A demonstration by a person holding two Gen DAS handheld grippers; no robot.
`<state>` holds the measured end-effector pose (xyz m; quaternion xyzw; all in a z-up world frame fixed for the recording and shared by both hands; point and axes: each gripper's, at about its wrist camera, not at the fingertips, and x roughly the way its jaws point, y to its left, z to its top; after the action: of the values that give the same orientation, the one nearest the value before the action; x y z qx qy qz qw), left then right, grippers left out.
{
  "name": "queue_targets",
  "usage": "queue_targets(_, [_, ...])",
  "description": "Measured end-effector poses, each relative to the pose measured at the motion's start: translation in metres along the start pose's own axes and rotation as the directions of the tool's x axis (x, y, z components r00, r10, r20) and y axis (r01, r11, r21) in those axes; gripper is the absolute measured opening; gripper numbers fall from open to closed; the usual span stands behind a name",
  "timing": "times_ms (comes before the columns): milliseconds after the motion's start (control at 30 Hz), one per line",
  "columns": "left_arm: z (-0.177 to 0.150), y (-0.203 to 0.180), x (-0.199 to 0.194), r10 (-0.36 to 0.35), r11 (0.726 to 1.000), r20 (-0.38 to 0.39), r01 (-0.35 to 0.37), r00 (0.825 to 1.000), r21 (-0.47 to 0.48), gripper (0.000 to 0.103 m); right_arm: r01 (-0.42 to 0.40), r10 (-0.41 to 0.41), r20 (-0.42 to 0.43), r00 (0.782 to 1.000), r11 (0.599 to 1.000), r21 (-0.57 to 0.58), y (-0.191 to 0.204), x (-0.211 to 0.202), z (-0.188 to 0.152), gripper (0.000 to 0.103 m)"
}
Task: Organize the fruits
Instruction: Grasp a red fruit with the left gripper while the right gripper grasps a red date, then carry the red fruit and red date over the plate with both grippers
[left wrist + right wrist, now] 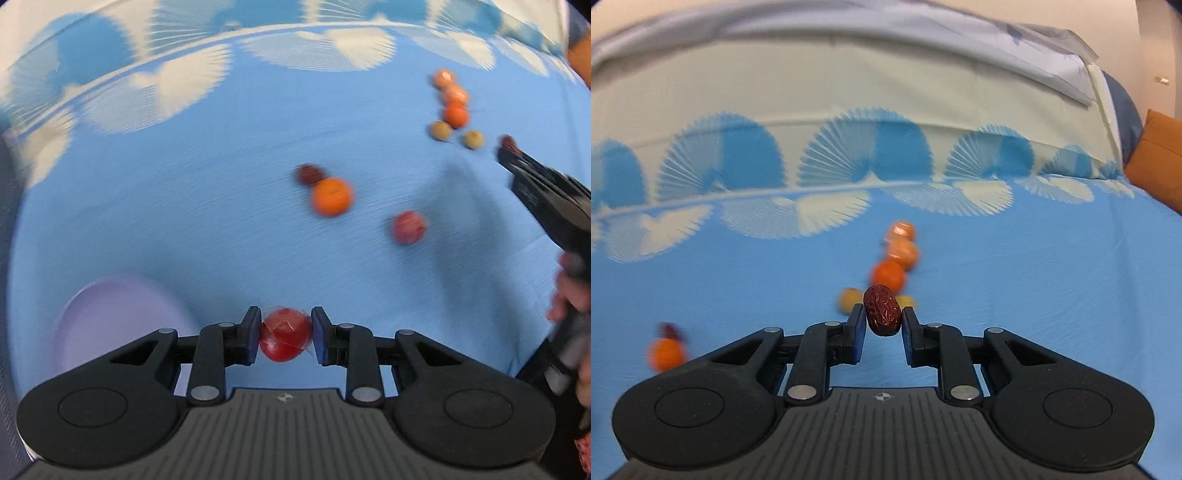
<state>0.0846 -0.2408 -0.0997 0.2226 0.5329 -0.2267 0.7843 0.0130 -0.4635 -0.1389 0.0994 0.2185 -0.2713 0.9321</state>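
Left wrist view: left gripper (285, 335) clamps a wrapped red fruit (284, 334) near the plate (110, 321) at lower left, probably its destination; right gripper (883, 314) pinches a date (882, 310).

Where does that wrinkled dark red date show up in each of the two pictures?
Left wrist view: the date is small, far right, at the tip of the right gripper.
Right wrist view: the date is low centre, pinched between the fingers.
Shared landmark: the row of oranges on the blue cloth, just beyond the date.
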Motion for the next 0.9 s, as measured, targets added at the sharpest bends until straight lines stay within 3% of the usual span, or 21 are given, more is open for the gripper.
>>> queue_targets(100, [-0.022,0.033,-0.026,0.026,0.997,-0.006,-0.027,1.0,-0.07,0.032,-0.097,0.097,-0.005,0.995,0.995,-0.019,0.023,-0.045,0.0,0.022])
queue_targets(200, [-0.044,0.061,-0.048,0.079,0.988,-0.027,-0.082,0.997,-0.13,0.032,-0.227,0.225,-0.038,0.974,0.973,-0.049,0.05,-0.089,-0.002,0.022])
queue_targets(300, [-0.07,0.088,-0.073,0.125,0.976,-0.032,-0.129,0.992,-0.174,0.032,-0.346,0.34,-0.09,0.936,0.936,-0.068,0.08,-0.125,-0.003,0.022])
queue_targets(467, [-0.115,0.125,-0.111,0.136,0.959,-0.001,-0.132,0.991,-0.251,0.032,-0.493,0.474,-0.157,0.866,0.862,-0.121,0.13,-0.175,-0.007,0.022])
queue_targets(700, [-0.168,0.156,-0.134,0.116,0.935,0.014,-0.104,0.993,-0.34,0.032,-0.582,0.532,-0.248,0.81,0.782,-0.223,0.182,-0.217,-0.027,0.022])
queue_targets(900, [-0.193,0.172,-0.137,0.103,0.919,0.02,-0.088,0.994,-0.384,0.032,-0.589,0.529,-0.261,0.808,0.747,-0.309,0.202,-0.244,-0.041,0.022])
